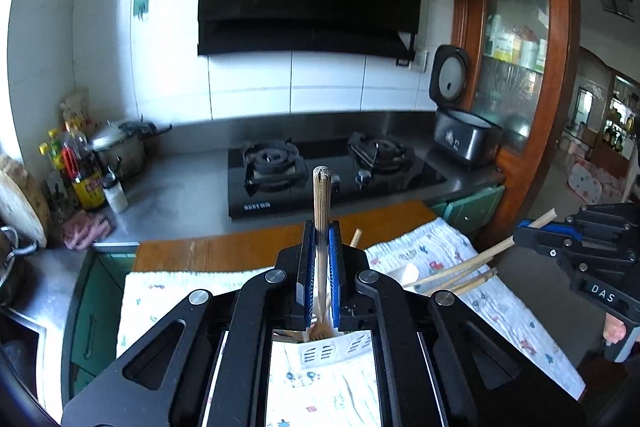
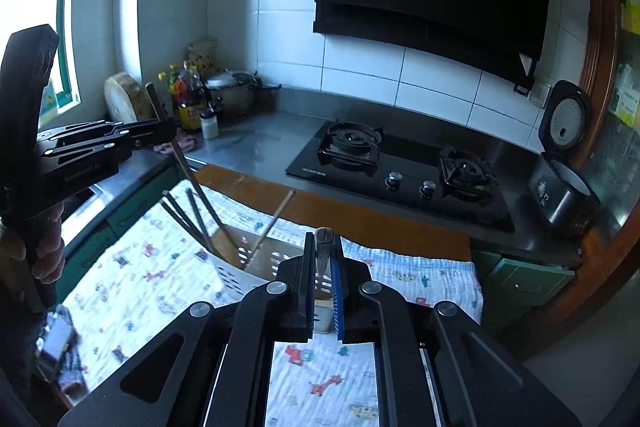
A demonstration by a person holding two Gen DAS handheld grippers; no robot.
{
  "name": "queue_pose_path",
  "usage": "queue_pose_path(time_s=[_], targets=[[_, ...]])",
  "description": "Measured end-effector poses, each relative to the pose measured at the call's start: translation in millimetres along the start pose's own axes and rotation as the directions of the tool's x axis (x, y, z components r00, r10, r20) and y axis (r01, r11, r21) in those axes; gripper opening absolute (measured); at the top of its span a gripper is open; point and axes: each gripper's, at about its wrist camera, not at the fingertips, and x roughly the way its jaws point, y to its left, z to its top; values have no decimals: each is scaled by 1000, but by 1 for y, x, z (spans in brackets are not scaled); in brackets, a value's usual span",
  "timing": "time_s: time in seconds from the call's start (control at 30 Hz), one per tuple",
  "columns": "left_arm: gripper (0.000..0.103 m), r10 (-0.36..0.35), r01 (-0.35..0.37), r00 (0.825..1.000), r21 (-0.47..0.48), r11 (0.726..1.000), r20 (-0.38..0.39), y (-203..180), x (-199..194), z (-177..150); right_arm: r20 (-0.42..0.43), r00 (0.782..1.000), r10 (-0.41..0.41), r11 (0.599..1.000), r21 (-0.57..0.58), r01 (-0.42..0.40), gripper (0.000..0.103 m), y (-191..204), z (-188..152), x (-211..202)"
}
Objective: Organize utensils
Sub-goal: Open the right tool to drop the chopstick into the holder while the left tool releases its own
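Pale bamboo chopstick (image 1: 321, 203), frayed tip; clamped upright in left tongs (image 1: 321, 231).

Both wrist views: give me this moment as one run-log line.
left gripper: shut on chopstick | right gripper: shut on second chopstick | slotted holder: on patterned cloth, holds several chopsticks

Lower end of the chopstick (image 1: 321, 203) hidden behind the left tool (image 1: 321, 231), slotted holder (image 2: 256, 267) partly covered by the right tool (image 2: 323, 247), bottle labels (image 1: 90, 187) too small to read
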Motion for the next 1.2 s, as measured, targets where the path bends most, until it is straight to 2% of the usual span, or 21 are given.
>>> queue_pose_path(time_s=[0.5, 1.2], targets=[[5, -3, 2, 995, -9, 1000, -102, 10, 43, -28, -114, 993, -24, 1000, -14, 23, 7, -3, -12, 53], [7, 7, -7, 994, 6, 1000, -108, 5, 42, -31, -133, 991, -16, 1000, 10, 17, 7, -10, -21, 63]])
